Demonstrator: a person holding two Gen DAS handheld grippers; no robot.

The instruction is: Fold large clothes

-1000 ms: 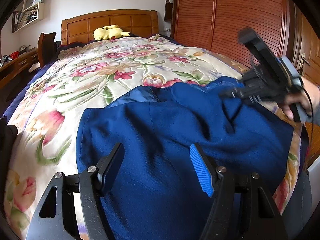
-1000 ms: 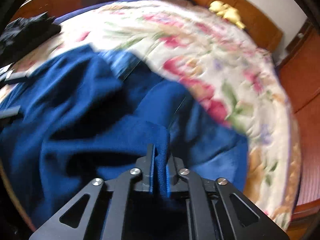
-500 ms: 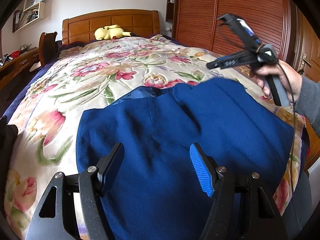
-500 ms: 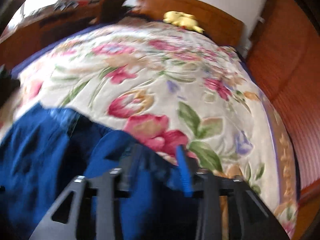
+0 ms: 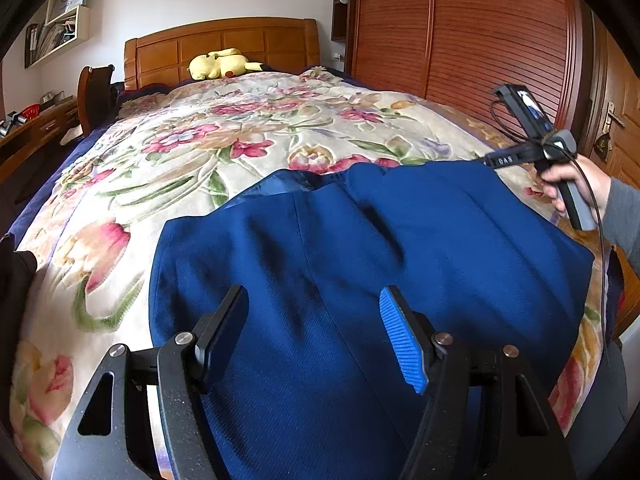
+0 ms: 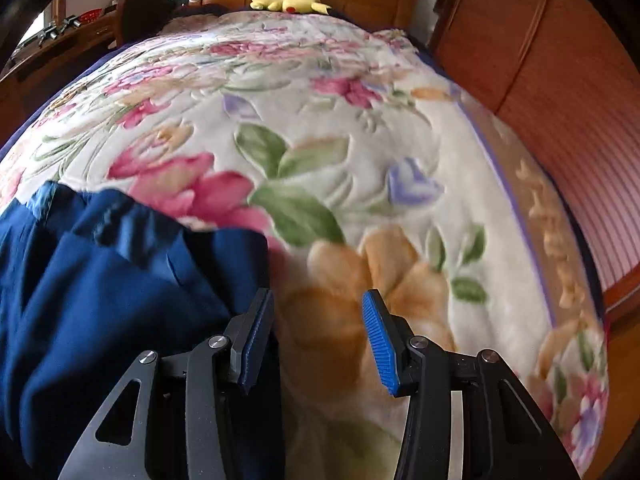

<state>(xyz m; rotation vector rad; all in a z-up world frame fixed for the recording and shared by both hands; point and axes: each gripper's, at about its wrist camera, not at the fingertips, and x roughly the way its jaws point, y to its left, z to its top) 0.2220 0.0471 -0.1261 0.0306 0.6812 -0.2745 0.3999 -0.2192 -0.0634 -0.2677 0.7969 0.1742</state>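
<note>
A large dark blue garment [image 5: 360, 264] lies folded on the flowered bedspread [image 5: 224, 148], near the bed's foot. My left gripper [image 5: 314, 332] is open and empty, hovering over the garment's near part. My right gripper [image 6: 318, 340] is open and empty over the bedspread [image 6: 360, 160], just right of the garment's right edge [image 6: 120, 280]. In the left wrist view the right gripper [image 5: 520, 152] is held by a hand at the garment's far right corner.
A yellow plush toy [image 5: 220, 65] lies by the wooden headboard [image 5: 224, 46]. A wooden wardrobe [image 5: 460, 28] stands along the right side of the bed. A desk and chair [image 5: 94, 92] stand to the left. Dark clothing [image 5: 16, 272] lies at the left edge.
My right gripper was shut on a fold of the blue garment, carried it to the right, let it go and opened. The garment now lies flatter. My left gripper has stayed still.
</note>
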